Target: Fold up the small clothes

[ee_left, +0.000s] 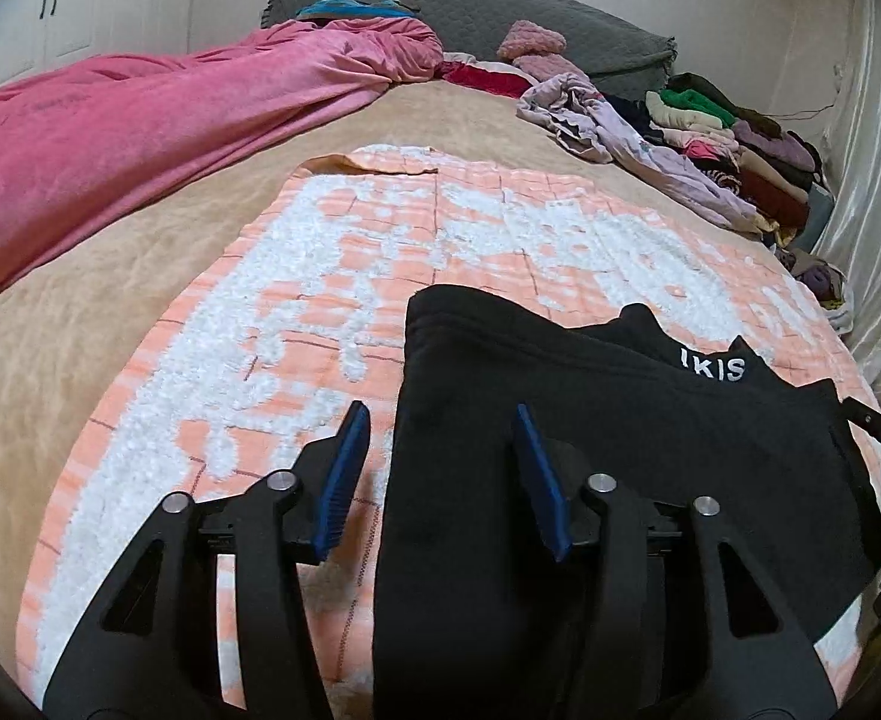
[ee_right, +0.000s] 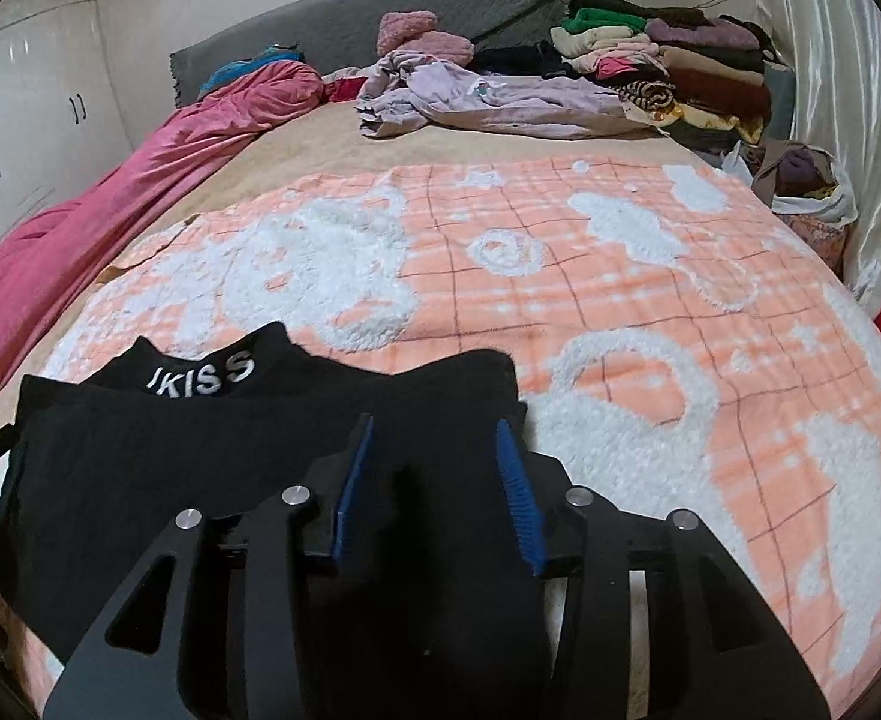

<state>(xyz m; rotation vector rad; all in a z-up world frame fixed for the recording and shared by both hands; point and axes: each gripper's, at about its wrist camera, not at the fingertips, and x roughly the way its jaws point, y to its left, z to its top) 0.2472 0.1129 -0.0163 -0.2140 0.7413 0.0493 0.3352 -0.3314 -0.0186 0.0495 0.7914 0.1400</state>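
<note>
A black top (ee_left: 620, 420) with white lettering on its collar lies flat on an orange-and-white fleece blanket (ee_left: 380, 252). My left gripper (ee_left: 440, 414) hovers over the top's left edge. Its blue pads (ee_left: 344, 468) stand apart, open, with the cloth edge lying loose between them. In the right wrist view the same top (ee_right: 200, 432) spreads to the left. My right gripper (ee_right: 435, 423) sits over its right edge, open, and black cloth lies under the gap without being pinched. The blanket (ee_right: 620, 300) stretches away to the right.
A pink quilt (ee_left: 110, 150) runs along the bed's left side. A crumpled lilac garment (ee_right: 488, 99) and a stack of folded clothes (ee_right: 680, 66) sit near the grey headboard (ee_left: 500, 12). A bag of clothes (ee_right: 806, 180) and a pale curtain (ee_right: 848, 90) stand at the right.
</note>
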